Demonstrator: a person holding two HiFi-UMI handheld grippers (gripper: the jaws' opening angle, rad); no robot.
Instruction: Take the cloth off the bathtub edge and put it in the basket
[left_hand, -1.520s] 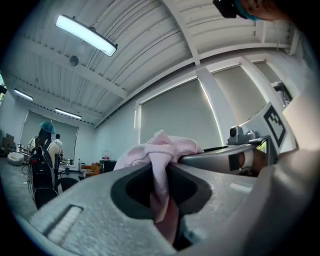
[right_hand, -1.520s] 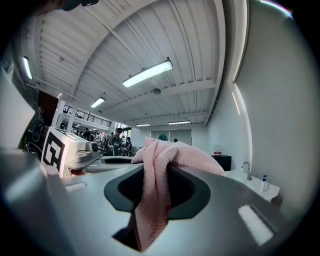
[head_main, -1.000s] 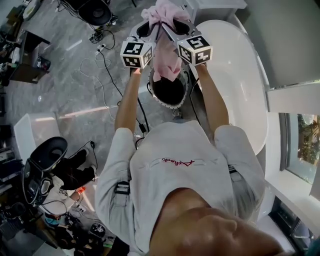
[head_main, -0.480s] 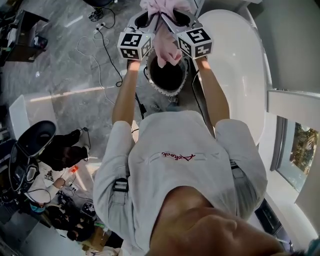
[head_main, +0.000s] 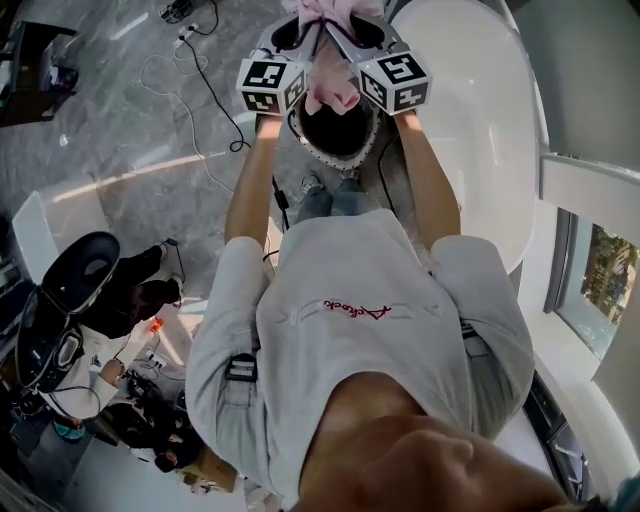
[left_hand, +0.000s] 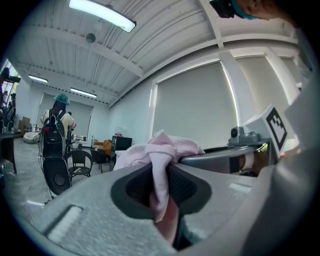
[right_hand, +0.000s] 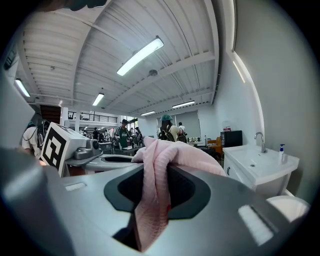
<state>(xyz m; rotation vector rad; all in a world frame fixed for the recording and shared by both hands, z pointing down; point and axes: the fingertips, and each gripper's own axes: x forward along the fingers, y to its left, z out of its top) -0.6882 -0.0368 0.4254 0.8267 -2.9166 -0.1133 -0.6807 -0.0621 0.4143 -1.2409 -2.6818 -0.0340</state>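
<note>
I hold the pink textured cloth (head_main: 332, 88) directly over the round dark basket (head_main: 318, 158) (beside the white bathtub (head_main: 470, 120)), with the left tool (left_hand: 166, 172) and right tool (right_hand: 155, 186) both clamped on it. Next, I judge: lower, then release.

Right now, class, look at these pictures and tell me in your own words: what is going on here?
A person holds a gripper in each hand. The left gripper and the right gripper both have their jaws shut on one pink cloth, which is bunched between them. The cloth hangs over the mouth of a dark basket that stands on the floor beside the white bathtub. It has not yet been let go.
</note>
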